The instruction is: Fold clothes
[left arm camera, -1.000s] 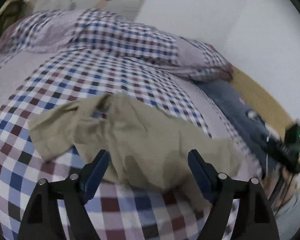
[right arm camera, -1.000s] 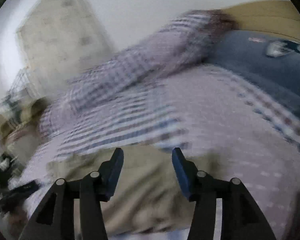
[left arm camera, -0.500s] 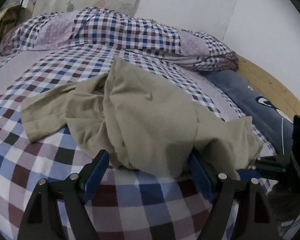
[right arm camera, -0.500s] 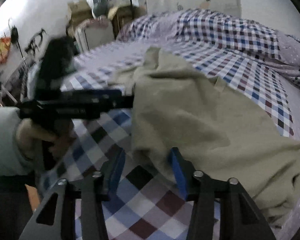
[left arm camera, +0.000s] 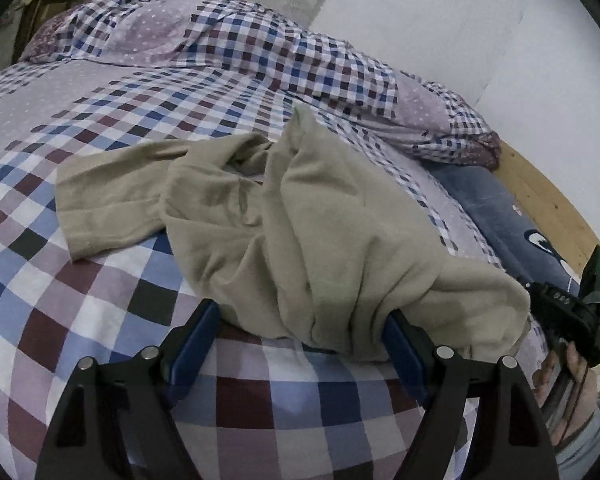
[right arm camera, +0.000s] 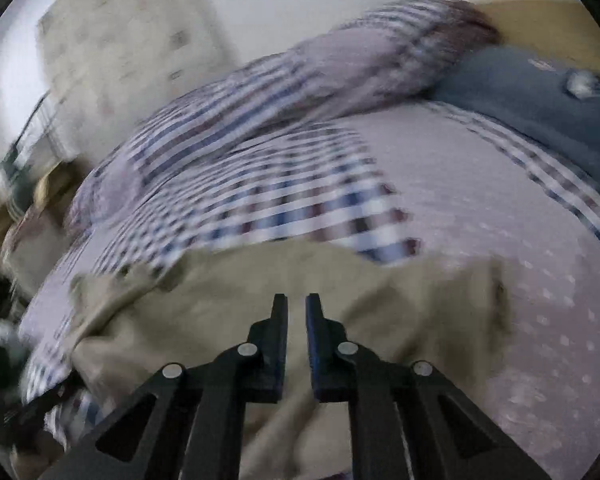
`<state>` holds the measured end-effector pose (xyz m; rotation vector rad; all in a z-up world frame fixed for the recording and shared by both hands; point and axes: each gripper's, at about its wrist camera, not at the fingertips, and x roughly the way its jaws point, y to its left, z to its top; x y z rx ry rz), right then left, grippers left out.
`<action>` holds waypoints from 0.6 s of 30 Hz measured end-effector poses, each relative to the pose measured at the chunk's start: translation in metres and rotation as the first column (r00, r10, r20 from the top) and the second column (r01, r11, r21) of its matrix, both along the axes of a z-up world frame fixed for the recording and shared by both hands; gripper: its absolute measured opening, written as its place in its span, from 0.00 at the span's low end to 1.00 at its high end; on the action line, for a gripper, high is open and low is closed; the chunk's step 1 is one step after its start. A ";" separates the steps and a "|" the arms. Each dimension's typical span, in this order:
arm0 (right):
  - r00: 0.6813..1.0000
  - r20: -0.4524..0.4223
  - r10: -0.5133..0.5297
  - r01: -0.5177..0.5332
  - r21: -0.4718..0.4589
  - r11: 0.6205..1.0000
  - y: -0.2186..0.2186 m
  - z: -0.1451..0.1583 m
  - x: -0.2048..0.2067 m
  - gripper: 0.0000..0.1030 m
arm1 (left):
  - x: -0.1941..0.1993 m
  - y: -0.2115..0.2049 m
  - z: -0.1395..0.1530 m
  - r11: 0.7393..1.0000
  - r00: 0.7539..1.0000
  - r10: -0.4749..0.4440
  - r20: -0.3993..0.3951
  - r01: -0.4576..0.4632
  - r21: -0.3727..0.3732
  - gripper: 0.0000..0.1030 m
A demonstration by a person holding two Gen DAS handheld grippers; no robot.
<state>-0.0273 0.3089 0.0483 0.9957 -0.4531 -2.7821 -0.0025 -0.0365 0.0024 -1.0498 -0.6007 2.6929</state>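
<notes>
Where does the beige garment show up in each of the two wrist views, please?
Left wrist: the beige garment fills the centre, heaped on the checked bedspread.
Right wrist: the garment spans the lower middle, blurred.
Shared landmark: the dark blue pillow at the right edge.

Beige garment (left arm camera: 312, 232) on blue, maroon & white checked bedspread (left arm camera: 112, 288); dark-blue pillow (left arm camera: 512, 220).
</notes>
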 end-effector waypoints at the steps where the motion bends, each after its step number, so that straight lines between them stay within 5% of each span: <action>1: 1.000 0.004 -0.013 0.013 -0.016 1.000 0.007 0.001 -0.001 0.10 | 0.000 0.000 0.000 1.000 1.000 0.001 -0.003 -0.001 0.003 0.81; 3: 0.989 -0.045 0.140 -0.141 -0.019 0.990 -0.012 0.012 -0.001 0.12 | 0.000 0.002 0.001 1.000 1.000 -0.014 -0.010 0.014 0.004 0.77; 5: 0.952 -0.094 0.290 -0.292 -0.011 0.956 -0.032 0.024 0.001 0.25 | 0.000 0.004 0.003 0.999 0.999 -0.032 -0.018 0.032 0.005 0.52; 7: 0.875 -0.115 0.471 -0.465 0.071 0.882 -0.057 0.029 0.016 0.39 | 0.001 0.006 0.005 0.999 0.999 -0.046 -0.026 0.046 0.005 0.40; 9: 0.812 -0.079 0.579 -0.573 0.081 0.815 -0.072 0.023 0.024 0.41 | 0.001 0.007 0.007 0.999 0.998 -0.052 -0.034 0.053 0.006 0.33; 13: 0.798 0.024 0.602 -0.597 0.167 0.785 -0.088 0.004 0.020 0.41 | 0.004 0.002 0.014 0.997 0.997 -0.061 -0.055 0.064 0.046 0.21; 15: 0.802 0.063 0.595 -0.594 0.204 0.779 -0.091 -0.006 0.015 0.38 | 0.008 -0.003 0.027 0.993 0.992 -0.081 -0.101 0.088 0.072 0.17; 17: 0.805 0.074 0.589 -0.588 0.235 0.774 -0.094 -0.008 0.020 0.07 | 0.015 -0.011 0.047 0.986 0.980 -0.097 -0.172 0.118 0.120 0.14; 18: 0.807 0.048 0.589 -0.583 0.230 0.779 -0.091 -0.003 0.024 0.06 | 0.020 -0.016 0.058 0.979 0.970 -0.098 -0.221 0.133 0.154 0.11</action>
